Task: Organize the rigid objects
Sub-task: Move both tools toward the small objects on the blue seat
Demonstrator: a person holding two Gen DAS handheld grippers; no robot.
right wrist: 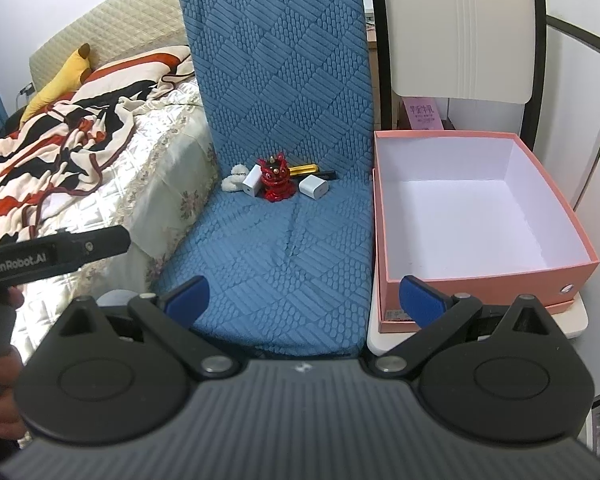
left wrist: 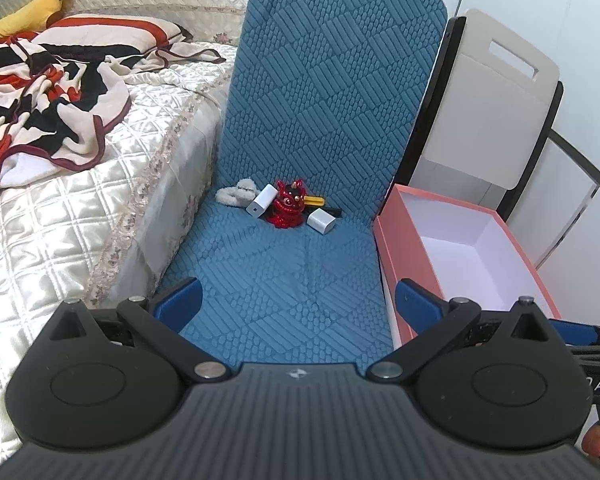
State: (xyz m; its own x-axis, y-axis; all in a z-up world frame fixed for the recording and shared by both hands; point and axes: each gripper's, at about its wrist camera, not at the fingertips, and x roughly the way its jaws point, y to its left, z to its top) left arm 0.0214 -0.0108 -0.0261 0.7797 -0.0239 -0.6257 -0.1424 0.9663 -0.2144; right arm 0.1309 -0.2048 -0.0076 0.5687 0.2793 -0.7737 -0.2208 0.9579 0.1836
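Here, left gripper [left wrist: 298, 300] and right gripper [right wrist: 304, 298] spread wide, gripping nothing; at frame centre, red lion figurine [right wrist: 275, 178] between two white chargers [right wrist: 314, 187]; at right, pink box [right wrist: 480, 268].

- Blue quilted chair seat [right wrist: 284, 240] carries a far-end cluster: red lion figurine [right wrist: 275, 179], two white chargers [right wrist: 251, 181] [right wrist: 313, 187], yellow bar [right wrist: 303, 169], fluffy white toy [right wrist: 233, 177]
- Pink box [right wrist: 488, 268] sits on a white surface [right wrist: 380, 340] to the right
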